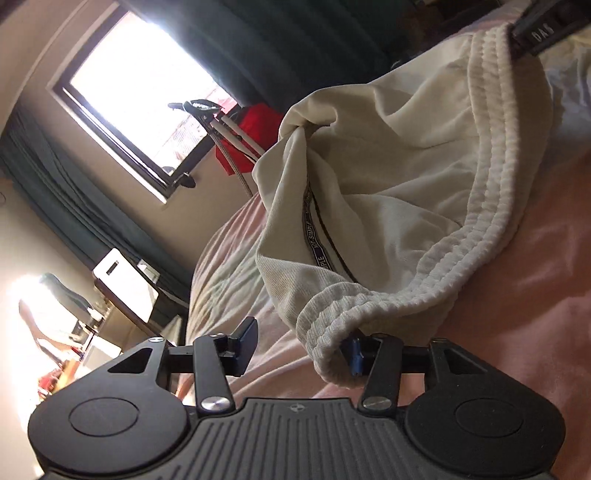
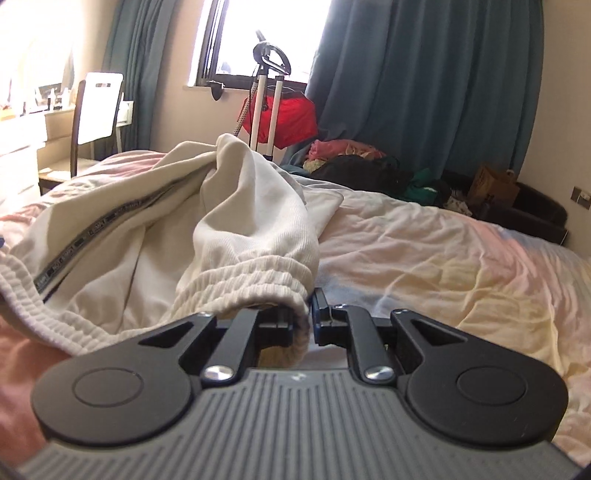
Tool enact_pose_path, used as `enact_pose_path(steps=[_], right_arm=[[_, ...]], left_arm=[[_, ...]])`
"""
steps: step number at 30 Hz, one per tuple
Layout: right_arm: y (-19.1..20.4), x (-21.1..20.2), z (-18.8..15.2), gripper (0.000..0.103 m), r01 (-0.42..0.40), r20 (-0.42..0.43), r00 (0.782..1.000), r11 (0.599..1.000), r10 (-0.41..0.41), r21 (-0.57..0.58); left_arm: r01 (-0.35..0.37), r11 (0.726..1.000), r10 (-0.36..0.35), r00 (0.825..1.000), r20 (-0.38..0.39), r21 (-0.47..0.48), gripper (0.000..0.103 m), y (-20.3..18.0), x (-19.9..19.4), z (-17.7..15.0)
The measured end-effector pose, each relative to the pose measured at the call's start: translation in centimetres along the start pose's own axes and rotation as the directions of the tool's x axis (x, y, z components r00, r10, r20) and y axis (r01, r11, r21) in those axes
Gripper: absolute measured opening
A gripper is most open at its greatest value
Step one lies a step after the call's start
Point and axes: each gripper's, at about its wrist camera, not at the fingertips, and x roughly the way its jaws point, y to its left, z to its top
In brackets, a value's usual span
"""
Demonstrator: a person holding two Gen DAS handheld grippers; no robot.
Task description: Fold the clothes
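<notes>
A cream pair of sweatpants (image 1: 399, 177) with a ribbed elastic waistband (image 1: 491, 206) and a dark printed side stripe (image 1: 317, 254) lies bunched on the pink bedsheet (image 1: 535, 302). My left gripper (image 1: 299, 350) is open, jaws wide apart, with the waistband end draped against its right finger (image 1: 354, 354). In the right wrist view the same pants (image 2: 155, 229) lie at left, and my right gripper (image 2: 304, 317) is shut on the ribbed waistband (image 2: 251, 284). The right gripper also shows at the top right of the left wrist view (image 1: 543, 26).
The bed (image 2: 424, 251) spreads to the right, wrinkled. Beyond it are a pile of clothes (image 2: 354, 158), a red bag on a stand (image 2: 284, 118), a white chair (image 2: 96, 110), a brown paper bag (image 2: 495, 184), curtains and a window.
</notes>
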Motion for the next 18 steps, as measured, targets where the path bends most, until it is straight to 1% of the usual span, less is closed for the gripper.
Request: enact_pose_path(steps=[2, 4, 6, 8, 10, 11, 12, 13, 15, 16, 17, 18], right_arm=[[-0.7, -0.1, 0.0, 0.013, -0.011, -0.009, 1.000, 0.999, 0.012, 0.048], [-1.0, -0.1, -0.2, 0.013, -0.017, -0.020, 1.000, 0.997, 0.019, 0.074], [-1.3, 0.0, -0.4, 0.013, -0.025, -0.028, 0.999, 0.995, 0.028, 0.099], [-1.7, 0.1, -0.4, 0.013, -0.036, -0.032, 0.999, 0.991, 0.040, 0.127], [-1.9, 0.0, -0.3, 0.013, -0.049, -0.031, 0.998, 0.987, 0.054, 0.150], [-2.0, 0.0, -0.3, 0.013, -0.054, -0.031, 0.998, 0.986, 0.059, 0.159], [-2.0, 0.1, -0.3, 0.013, -0.056, -0.031, 0.998, 0.985, 0.062, 0.164], [-2.0, 0.1, -0.4, 0.013, -0.055, -0.032, 0.998, 0.985, 0.061, 0.164], [-2.0, 0.4, -0.5, 0.013, -0.050, -0.036, 0.998, 0.986, 0.056, 0.161], [-2.1, 0.5, -0.5, 0.013, -0.048, -0.040, 0.998, 0.985, 0.055, 0.163], [-2.2, 0.6, -0.5, 0.013, -0.050, -0.045, 0.997, 0.984, 0.058, 0.168], [-2.3, 0.6, -0.4, 0.013, -0.054, -0.047, 0.997, 0.984, 0.063, 0.170]], left_arm=[[-0.073, 0.992, 0.068, 0.996, 0.050, 0.102, 0.069, -1.9, -0.9, 0.5], [-0.116, 0.979, 0.106, 0.992, 0.069, 0.166, 0.069, -3.5, -0.8, 1.2], [-0.136, 0.958, 0.114, 0.989, 0.096, 0.254, 0.069, -5.2, -0.5, 1.6], [-0.166, 0.911, 0.119, 0.982, 0.144, 0.378, 0.069, -7.0, 0.1, 1.1], [-0.193, 0.861, 0.117, 0.976, 0.186, 0.471, 0.069, -8.5, 0.9, 0.4], [-0.204, 0.840, 0.115, 0.973, 0.203, 0.503, 0.067, -9.0, 1.4, 0.2], [-0.206, 0.836, 0.114, 0.972, 0.206, 0.508, 0.067, -9.0, 1.8, 0.5], [-0.199, 0.848, 0.115, 0.974, 0.196, 0.491, 0.067, -8.6, 2.2, 1.0], [-0.157, 0.901, 0.101, 0.982, 0.157, 0.405, 0.062, -7.1, 2.7, 2.2], [-0.133, 0.924, 0.089, 0.986, 0.138, 0.359, 0.053, -6.3, 2.9, 2.7], [-0.120, 0.939, 0.082, 0.988, 0.128, 0.323, 0.048, -5.5, 3.0, 3.0], [-0.121, 0.945, 0.085, 0.988, 0.127, 0.303, 0.047, -4.9, 3.1, 3.3]])
